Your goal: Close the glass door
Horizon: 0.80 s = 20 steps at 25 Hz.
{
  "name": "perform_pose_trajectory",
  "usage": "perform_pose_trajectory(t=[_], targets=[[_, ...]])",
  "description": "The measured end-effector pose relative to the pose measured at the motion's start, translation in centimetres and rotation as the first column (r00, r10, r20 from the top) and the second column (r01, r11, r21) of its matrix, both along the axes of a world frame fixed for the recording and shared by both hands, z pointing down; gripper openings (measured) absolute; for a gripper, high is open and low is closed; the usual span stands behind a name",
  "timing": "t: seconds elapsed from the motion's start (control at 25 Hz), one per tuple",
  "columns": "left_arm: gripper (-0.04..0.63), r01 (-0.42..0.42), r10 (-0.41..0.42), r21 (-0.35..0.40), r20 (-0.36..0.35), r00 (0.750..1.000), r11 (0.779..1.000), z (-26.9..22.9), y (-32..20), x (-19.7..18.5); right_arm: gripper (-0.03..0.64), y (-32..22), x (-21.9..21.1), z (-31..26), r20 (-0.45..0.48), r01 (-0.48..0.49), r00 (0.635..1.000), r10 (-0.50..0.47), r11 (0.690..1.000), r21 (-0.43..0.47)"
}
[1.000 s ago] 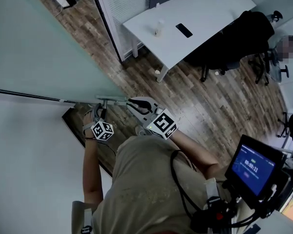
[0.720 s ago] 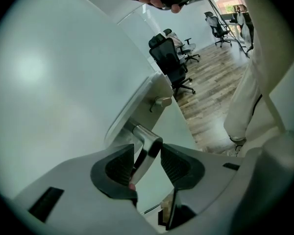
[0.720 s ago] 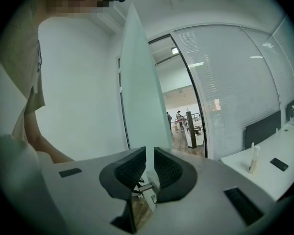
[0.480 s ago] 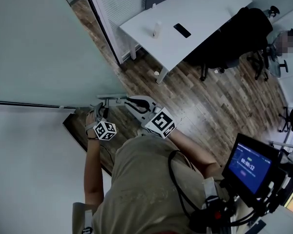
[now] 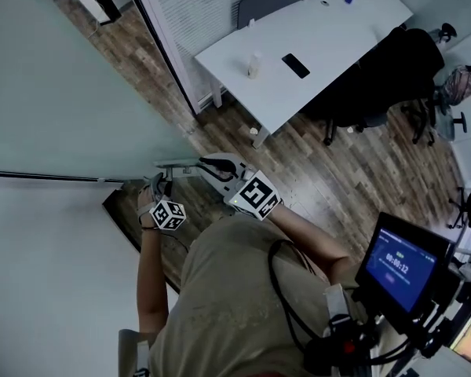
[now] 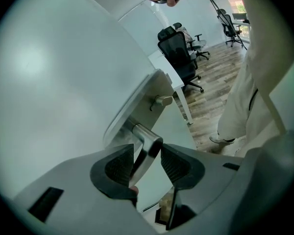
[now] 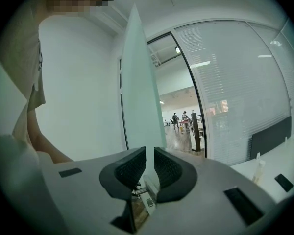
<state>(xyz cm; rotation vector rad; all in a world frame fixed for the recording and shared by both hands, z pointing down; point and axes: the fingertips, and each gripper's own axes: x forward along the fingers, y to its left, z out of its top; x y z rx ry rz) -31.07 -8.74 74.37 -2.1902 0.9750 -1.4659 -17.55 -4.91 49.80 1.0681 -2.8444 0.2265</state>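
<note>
At the glass door [image 5: 71, 93], left hand-held gripper [image 6: 147, 161] still clamping handle [image 6: 145, 140], unmoved

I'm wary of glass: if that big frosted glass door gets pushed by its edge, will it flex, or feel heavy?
Probably stiff: the glass door is one flat pane, and its edge looks straight in the right gripper view. It is likely heavy, being tall and wide. The metal handle in the left hand-held gripper looks smooth, so it may slip.

Your right gripper [image 7: 150, 152] has its jaws nearly together, clamped on the glass door [image 7: 139, 82] at its upright edge.
</note>
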Motion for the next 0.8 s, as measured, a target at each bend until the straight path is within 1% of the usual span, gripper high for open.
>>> perform_pose_trajectory(t=[0.08, 0.2, 0.36, 0.44, 0.52, 0.68, 0.8], targets=[[0.184, 0.019, -0.019, -0.003, 0.020, 1.000, 1.000, -0.1, -1.8, 0.5, 0.044, -2.2, 1.2, -1.1, 0.003, 0.010, 1.000, -0.010, 1.000, 0.000], [0.184, 0.054, -0.053, -0.011, 0.058, 0.997, 0.998, -0.1, -3.5, 0.8, 0.044, -4.2, 2.7, -2.3, 0.017, 0.016, 1.000, -0.016, 1.000, 0.004], [0.183, 0.096, -0.093, -0.028, 0.106, 0.990, 0.995, -1.0, -7.9, 3.0, 0.044, -7.9, 6.9, -3.6, 0.036, 0.008, 0.999, -0.008, 1.000, -0.014], [0.183, 0.115, -0.110, -0.038, 0.123, 0.986, 0.993, -1.2, -9.3, 3.6, 0.044, -8.7, 8.4, -3.5, 0.043, 0.008, 0.999, -0.007, 1.000, -0.026], [0.181, 0.133, -0.128, -0.036, 0.121, 0.984, 0.991, -1.1, -10.0, 3.6, 0.044, -8.9, 9.3, -3.0, 0.050, 0.009, 0.999, -0.008, 0.999, -0.033], [0.181, 0.158, -0.158, 0.008, 0.092, 0.983, 0.987, -1.2, -11.2, 3.8, 0.044, -9.5, 11.0, -2.3, 0.046, 0.013, 0.999, -0.012, 0.999, -0.039], [0.182, 0.177, -0.178, 0.022, 0.082, 0.981, 0.984, -1.2, -12.2, 4.0, 0.044, -10.2, 12.2, -2.2, 0.052, 0.025, 0.998, -0.023, 0.999, -0.033]])
